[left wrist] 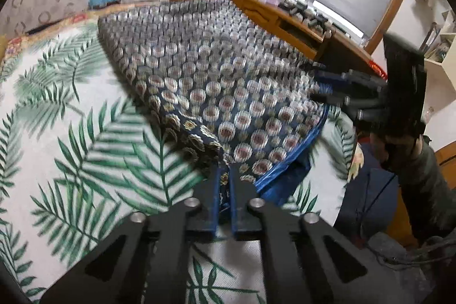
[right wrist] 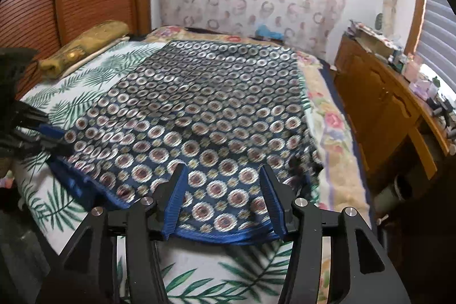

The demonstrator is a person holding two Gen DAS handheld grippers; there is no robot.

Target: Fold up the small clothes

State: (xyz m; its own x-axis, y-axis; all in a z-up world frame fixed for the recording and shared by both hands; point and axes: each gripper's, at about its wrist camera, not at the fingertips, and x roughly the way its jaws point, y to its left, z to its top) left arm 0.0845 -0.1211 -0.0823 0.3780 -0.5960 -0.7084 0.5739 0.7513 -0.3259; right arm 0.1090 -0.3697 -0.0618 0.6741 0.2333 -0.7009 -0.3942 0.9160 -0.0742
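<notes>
- The patterned navy cloth [right wrist: 199, 116] lies spread on the palm-leaf bedspread [left wrist: 71, 133], its blue-trimmed hem [right wrist: 228, 240] at the near edge of the bed.
- The left gripper [left wrist: 225, 178] is clamped tight on a bunched corner of the cloth; the fabric runs right up between its closed jaws.
- The right gripper [right wrist: 222, 190] stands with jaws apart, straddling the hem, pads not pressing on anything.
- The right one likely needs to bite the hem next. Best to push the fingers [right wrist: 175, 204] well over the trim so both layers are caught.
- Then lift both corners level, keeping the cloth taut, so the fold lands square rather than skewed.
</notes>
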